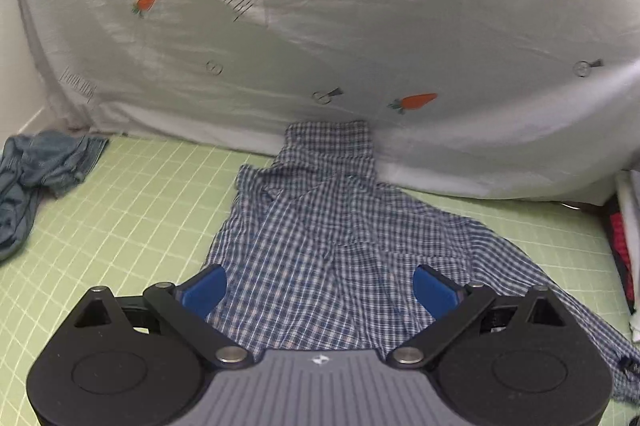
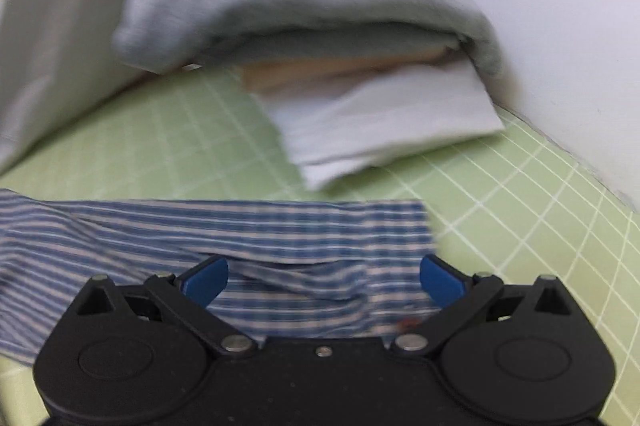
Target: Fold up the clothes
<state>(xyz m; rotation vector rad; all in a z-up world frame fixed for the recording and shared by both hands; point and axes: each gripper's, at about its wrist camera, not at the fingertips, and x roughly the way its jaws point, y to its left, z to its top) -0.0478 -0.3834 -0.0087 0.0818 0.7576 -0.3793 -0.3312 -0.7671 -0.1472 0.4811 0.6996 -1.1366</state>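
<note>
The left claw (image 1: 320, 290) is gaping wide over the checked shirt (image 1: 340, 246), which is sprawling ahead on the green worktop (image 1: 140, 206); crumpled denim (image 1: 36, 170) is lying far to its left, a carrot-print sheet (image 1: 320, 26) rising beyond. The right claw (image 2: 324, 280) is gaping too, above the shirt's edge (image 2: 240, 226); folded clothes (image 2: 320, 66) are sitting stacked ahead.

Shirt (image 1: 320, 226) on mat (image 1: 140, 194), sheet (image 1: 320, 26) behind it, jeans (image 1: 36, 170) left, folded stack (image 2: 320, 66) beyond the sleeve.
</note>
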